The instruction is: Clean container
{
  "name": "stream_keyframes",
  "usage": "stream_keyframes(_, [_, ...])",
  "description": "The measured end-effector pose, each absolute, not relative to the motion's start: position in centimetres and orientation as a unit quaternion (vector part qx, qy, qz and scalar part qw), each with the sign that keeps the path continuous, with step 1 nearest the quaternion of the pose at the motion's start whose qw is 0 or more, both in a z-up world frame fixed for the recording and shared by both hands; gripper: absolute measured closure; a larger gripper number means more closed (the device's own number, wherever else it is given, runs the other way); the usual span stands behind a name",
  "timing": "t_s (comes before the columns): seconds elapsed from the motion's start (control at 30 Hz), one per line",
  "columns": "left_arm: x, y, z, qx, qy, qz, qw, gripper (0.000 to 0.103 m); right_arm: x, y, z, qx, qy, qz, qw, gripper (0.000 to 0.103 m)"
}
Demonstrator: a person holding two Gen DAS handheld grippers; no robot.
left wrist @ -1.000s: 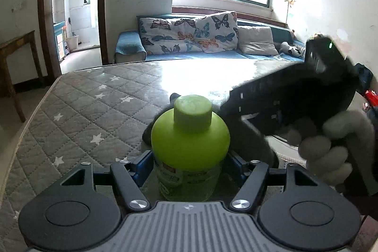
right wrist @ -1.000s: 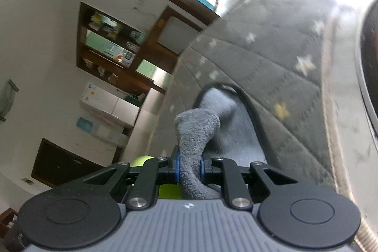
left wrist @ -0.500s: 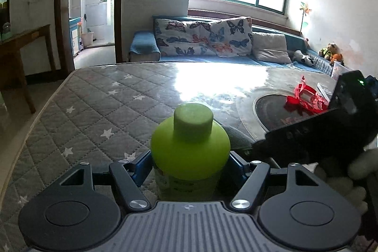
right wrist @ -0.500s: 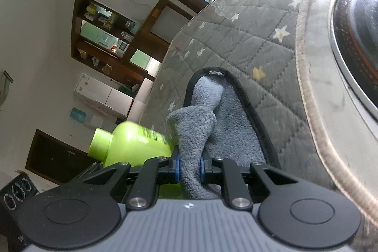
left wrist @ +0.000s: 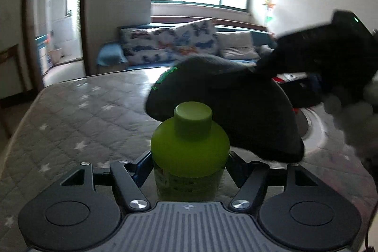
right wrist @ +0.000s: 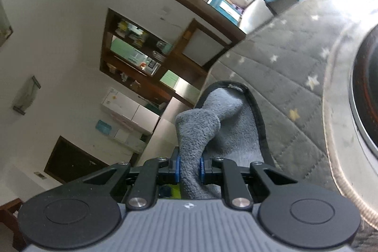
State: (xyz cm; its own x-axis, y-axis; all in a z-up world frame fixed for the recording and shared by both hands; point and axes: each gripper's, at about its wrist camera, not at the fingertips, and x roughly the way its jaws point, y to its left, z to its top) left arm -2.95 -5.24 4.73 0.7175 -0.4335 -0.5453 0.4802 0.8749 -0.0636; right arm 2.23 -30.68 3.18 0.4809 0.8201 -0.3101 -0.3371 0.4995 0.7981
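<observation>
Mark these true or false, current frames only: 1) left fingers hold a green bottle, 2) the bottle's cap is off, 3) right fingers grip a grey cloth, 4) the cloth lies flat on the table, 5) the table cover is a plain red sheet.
1) The left gripper holds the green bottle between its fingers. True.
2) The bottle's cap is off. False: the green cap sits on the neck.
3) The right gripper is clamped on the grey cloth. True.
4) The cloth lies flat on the table. False: it hangs in the air behind and beside the bottle.
5) The table cover is plain red. False: the quilted cover is grey with stars.
</observation>
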Motion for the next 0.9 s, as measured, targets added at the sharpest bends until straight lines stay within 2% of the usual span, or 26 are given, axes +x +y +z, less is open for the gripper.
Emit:
stream_keyframes(0.17, [-3.4,-6.2,4.6,0.062,0.277,-0.274,0.919,0.033,2.6,-31.0,2.7,0.346,0.36,0.356,0.79,0.089])
stream_keyframes(0.57, [-3.7,-5.8,4.9,0.058,0.283,-0.263,0.921,0.031,3.9,-31.8,-3.5,0.387,0.41,0.317,0.762,0.089])
stream_keyframes(0.9, [-4.8,-5.0,5.5,0.063,0.278,-0.243,0.927,0.031,2.8,-31.8,-4.4,0.359,0.433,0.311,0.767,0.089])
